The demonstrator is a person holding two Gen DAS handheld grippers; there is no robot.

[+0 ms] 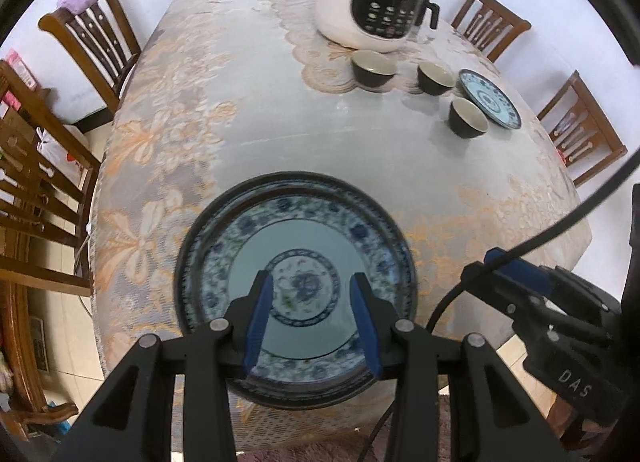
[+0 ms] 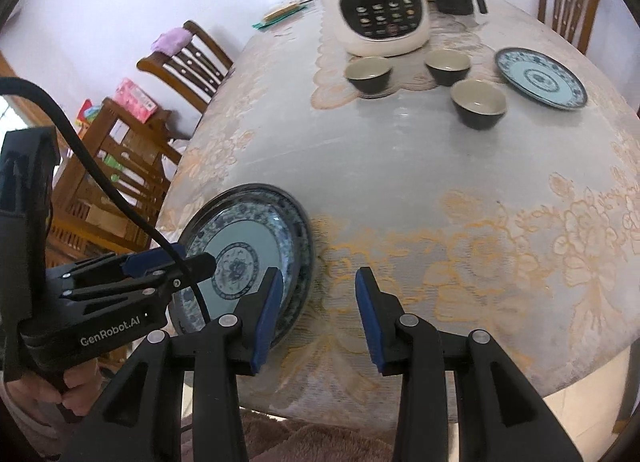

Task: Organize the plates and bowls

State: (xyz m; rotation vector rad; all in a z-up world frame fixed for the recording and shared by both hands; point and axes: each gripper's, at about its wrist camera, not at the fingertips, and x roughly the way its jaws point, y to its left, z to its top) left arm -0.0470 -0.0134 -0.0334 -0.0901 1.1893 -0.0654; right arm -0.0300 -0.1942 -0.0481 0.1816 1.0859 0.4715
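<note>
Left hand-held gripper [image 1: 311,316]: jaws partly apart, empty, above the stacked blue-patterned plates [image 1: 294,238] at the near edge of the surface [image 1: 280,118]. Right hand-held gripper [image 2: 319,312]: jaws partly apart, empty, over bare cloth just beside that stack. Three dark bowls [image 2: 478,104] and a single plate [image 2: 540,78] sit near the white cooker [image 2: 380,2].
</note>
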